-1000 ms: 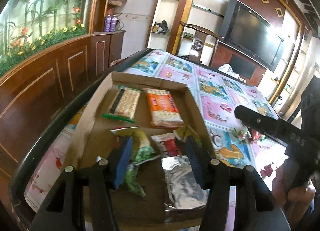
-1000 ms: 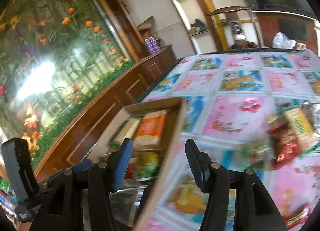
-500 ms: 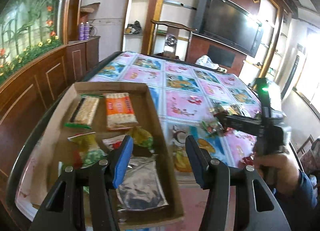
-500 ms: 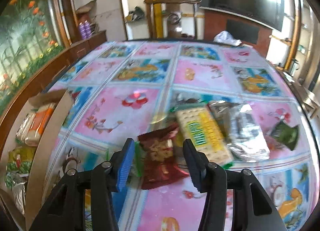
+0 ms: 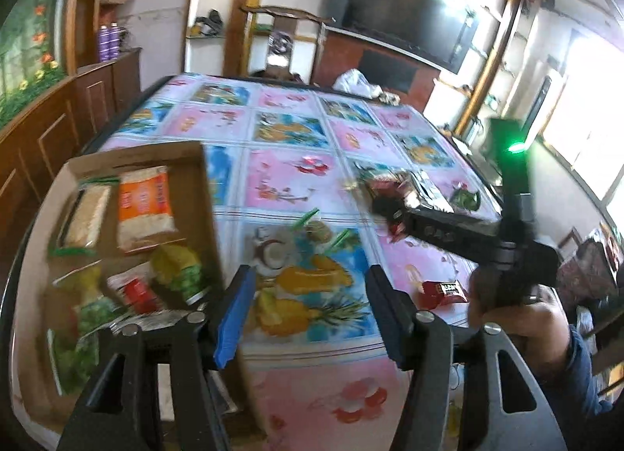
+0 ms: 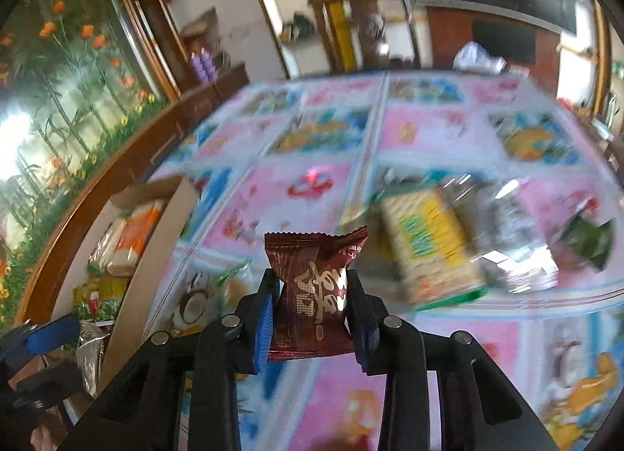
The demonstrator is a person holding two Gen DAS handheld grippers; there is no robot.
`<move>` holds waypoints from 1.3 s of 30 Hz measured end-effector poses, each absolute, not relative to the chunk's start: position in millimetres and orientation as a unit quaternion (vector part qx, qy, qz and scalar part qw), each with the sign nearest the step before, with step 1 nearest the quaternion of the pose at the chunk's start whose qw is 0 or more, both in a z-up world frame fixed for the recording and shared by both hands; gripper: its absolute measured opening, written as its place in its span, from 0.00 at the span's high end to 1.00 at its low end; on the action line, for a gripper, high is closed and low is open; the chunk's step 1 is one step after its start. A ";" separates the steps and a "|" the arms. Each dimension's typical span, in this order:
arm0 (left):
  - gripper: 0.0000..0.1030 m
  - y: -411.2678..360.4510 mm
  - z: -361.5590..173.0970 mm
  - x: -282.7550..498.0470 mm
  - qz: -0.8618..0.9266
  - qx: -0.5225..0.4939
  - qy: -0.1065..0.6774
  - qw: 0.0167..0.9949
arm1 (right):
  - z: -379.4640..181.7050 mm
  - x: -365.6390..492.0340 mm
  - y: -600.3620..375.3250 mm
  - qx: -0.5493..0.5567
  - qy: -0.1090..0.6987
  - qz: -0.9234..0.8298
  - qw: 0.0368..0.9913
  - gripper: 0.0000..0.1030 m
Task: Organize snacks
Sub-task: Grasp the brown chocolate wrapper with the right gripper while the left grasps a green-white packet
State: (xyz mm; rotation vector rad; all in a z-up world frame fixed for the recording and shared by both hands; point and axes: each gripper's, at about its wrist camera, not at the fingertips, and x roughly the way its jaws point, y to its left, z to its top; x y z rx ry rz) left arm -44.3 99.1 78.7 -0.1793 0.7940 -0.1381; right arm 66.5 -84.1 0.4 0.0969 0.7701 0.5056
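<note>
A dark red snack packet (image 6: 316, 287) stands upright between the pads of my right gripper (image 6: 312, 314). The jaws are closing and the pads press on its sides; it stays sharp while the table behind blurs. In the left wrist view the right gripper (image 5: 386, 209) reaches over the table's right side, held by a person's hand (image 5: 507, 295). My left gripper (image 5: 310, 314) hovers over the tablecloth just right of the cardboard box (image 5: 206, 209). Its jaws are opening and nothing is between them. The box holds an orange cracker pack (image 5: 144, 205) and several other packets.
A yellow-green cracker pack (image 6: 425, 244), a silver packet (image 6: 507, 240) and a green packet (image 6: 585, 240) lie on the flowered tablecloth (image 6: 319, 139) beyond the right gripper. A small red packet (image 5: 444, 291) lies near the front edge. A wooden cabinet (image 5: 46, 139) runs along the left.
The right gripper swung from the box side to the loose snacks and closed on the dark red packet. The left gripper moved right, off the box, and its jaws spread a little.
</note>
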 end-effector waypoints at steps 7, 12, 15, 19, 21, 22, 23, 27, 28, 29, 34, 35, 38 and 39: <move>0.41 72.9 65.2 9.0 -0.051 -0.077 0.422 0.902 | 7.7 64.9 -123.4 0.093 0.352 0.228 0.903 0.65; 0.46 70.3 38.8 51.1 -0.033 -0.109 0.470 0.875 | 15.7 62.5 -128.6 0.105 0.342 0.232 0.905 0.65; 0.54 63.7 27.1 64.7 -0.016 -0.107 0.486 0.867 | 17.5 58.8 -129.5 0.106 0.338 0.237 0.905 0.65; 0.66 55.1 18.3 70.5 -0.005 -0.091 0.489 0.868 | 19.2 56.4 -128.9 0.106 0.334 0.240 0.905 0.65; 0.69 54.2 17.8 65.4 0.000 -0.086 0.477 0.875 | 20.1 56.0 -129.2 0.108 0.331 0.239 0.906 0.65; 0.71 54.5 18.4 63.1 0.001 -0.086 0.473 0.877 | 20.0 56.1 -130.2 0.109 0.331 0.239 0.906 0.65; 0.74 54.6 21.2 57.1 -0.001 -0.088 0.463 0.882 | 20.0 56.0 -130.3 0.109 0.330 0.240 0.906 0.65; 0.81 49.8 32.1 35.9 -0.022 -0.089 0.432 0.897 | 20.0 55.4 -129.1 0.103 0.330 0.238 0.908 0.65; 0.81 47.9 33.8 32.1 -0.026 -0.086 0.425 0.901 | 20.0 54.6 -128.6 0.101 0.330 0.237 0.908 0.65; 0.83 46.1 35.6 27.9 -0.030 -0.082 0.416 0.905 | 20.1 54.2 -128.1 0.100 0.329 0.236 0.909 0.65; 0.84 41.0 30.0 27.5 -0.033 -0.065 0.423 0.903 | 17.3 55.7 -123.3 0.090 0.335 0.230 0.909 0.65; 0.84 40.8 26.7 28.9 -0.036 -0.066 0.429 0.900 | 16.3 56.4 -122.2 0.089 0.336 0.230 0.909 0.65; 0.73 39.8 22.6 30.6 -0.029 -0.059 0.432 0.899 | 15.6 57.6 -120.6 0.088 0.338 0.229 0.909 0.65; 0.64 40.0 20.5 31.6 -0.029 -0.059 0.435 0.898 | 15.8 57.5 -120.3 0.088 0.338 0.229 0.909 0.65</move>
